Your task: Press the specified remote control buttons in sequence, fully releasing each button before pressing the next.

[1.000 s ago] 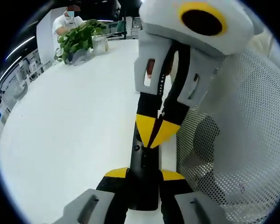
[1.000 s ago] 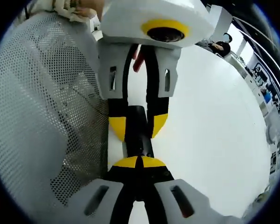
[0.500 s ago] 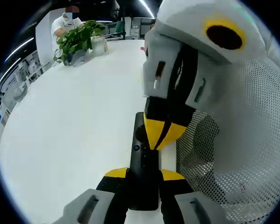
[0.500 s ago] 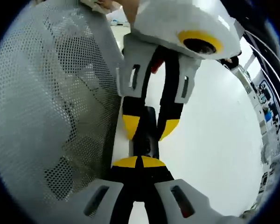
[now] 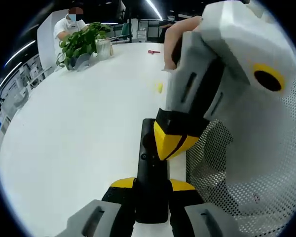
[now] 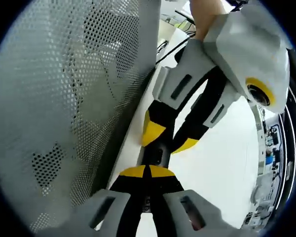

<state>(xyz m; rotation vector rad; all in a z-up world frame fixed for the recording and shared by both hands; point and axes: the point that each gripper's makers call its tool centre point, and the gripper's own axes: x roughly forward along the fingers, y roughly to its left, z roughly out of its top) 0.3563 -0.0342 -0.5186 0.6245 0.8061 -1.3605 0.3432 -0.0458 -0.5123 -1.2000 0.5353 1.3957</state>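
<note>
Your left gripper clamped on the near end of the black remote control, lying along the white table edge, your right gripper jaws together, tips on its buttons, perforated panel beside.

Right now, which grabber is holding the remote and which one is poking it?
The left gripper holds the black remote, jaws apart, one down each side of it. The right gripper pokes, jaws pinched together, yellow tips on the buttons.

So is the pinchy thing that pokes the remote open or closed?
Closed. In the left gripper view, the right gripper has its yellow tips pressed together, over the black remote that the left gripper clamps.
</note>
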